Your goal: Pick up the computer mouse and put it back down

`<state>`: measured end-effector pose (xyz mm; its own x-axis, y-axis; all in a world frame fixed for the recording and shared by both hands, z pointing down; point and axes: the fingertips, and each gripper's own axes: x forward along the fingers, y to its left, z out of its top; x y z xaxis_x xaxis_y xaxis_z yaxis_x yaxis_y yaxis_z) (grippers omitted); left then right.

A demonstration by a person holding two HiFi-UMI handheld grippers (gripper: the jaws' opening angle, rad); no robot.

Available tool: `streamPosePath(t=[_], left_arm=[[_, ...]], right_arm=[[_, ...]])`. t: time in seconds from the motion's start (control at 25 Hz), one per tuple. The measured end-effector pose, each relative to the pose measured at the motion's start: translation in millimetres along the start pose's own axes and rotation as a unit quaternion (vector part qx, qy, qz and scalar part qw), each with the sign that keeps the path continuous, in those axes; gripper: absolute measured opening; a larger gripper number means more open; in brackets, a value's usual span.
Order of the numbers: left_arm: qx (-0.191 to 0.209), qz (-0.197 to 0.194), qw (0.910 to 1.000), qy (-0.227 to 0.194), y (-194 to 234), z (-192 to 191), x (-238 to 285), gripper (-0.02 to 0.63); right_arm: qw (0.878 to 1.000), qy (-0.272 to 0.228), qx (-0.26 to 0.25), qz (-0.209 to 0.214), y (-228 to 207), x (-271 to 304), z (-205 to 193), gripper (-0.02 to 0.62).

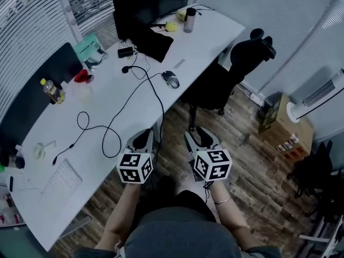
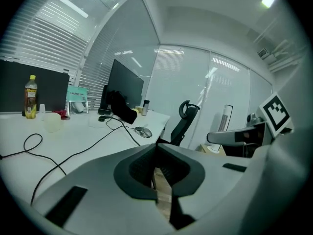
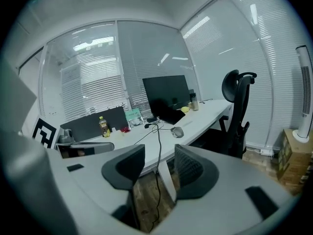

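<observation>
A grey computer mouse (image 1: pixel 171 79) lies on the white desk (image 1: pixel 115 104) close to its right edge, with its black cable (image 1: pixel 156 98) trailing toward me. The same mouse (image 2: pixel 143 131) shows far ahead in the left gripper view, and as a small mouse (image 3: pixel 177 132) in the right gripper view. Both grippers hover over the wooden floor beside the desk's edge, well short of the mouse. My left gripper (image 1: pixel 143 139) (image 2: pixel 156 149) has its jaws shut with nothing in them. My right gripper (image 1: pixel 200 137) (image 3: pixel 159 163) is open and empty.
A black office chair (image 1: pixel 236 69) stands right of the mouse. At the desk's far end are a dark monitor (image 1: pixel 145 4) and a tumbler (image 1: pixel 189 19). A bottle (image 1: pixel 52 91) and a keyboard (image 1: pixel 62 179) lie left. A cardboard box (image 1: pixel 285 125) sits on the floor.
</observation>
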<state>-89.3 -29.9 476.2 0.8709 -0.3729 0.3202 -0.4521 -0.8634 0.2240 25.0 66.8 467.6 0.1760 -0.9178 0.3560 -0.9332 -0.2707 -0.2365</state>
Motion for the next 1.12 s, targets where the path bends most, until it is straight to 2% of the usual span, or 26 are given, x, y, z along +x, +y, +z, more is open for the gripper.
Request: streamPosePath(t=[0.32, 0.72, 1.12], left_arm=[[-0.01, 0.001, 0.9999, 0.005, 18.8, 5.6, 23.0, 0.028], [-0.026, 0.038, 0.999, -0.003, 50.6, 20.6, 49.4, 0.028], [-0.031, 0.074, 0.9968, -0.003, 75.3, 37.9, 79.9, 0.028]], right_arm=[[1.0, 0.015, -0.007, -0.008, -6.7, 38.4, 9.6, 0.181], [0.998, 0.028, -0.045, 0.022, -18.9, 98.0, 36.1, 0.183], [0.995, 0.05, -0.061, 0.055, -30.1, 162.7, 52.9, 0.186]])
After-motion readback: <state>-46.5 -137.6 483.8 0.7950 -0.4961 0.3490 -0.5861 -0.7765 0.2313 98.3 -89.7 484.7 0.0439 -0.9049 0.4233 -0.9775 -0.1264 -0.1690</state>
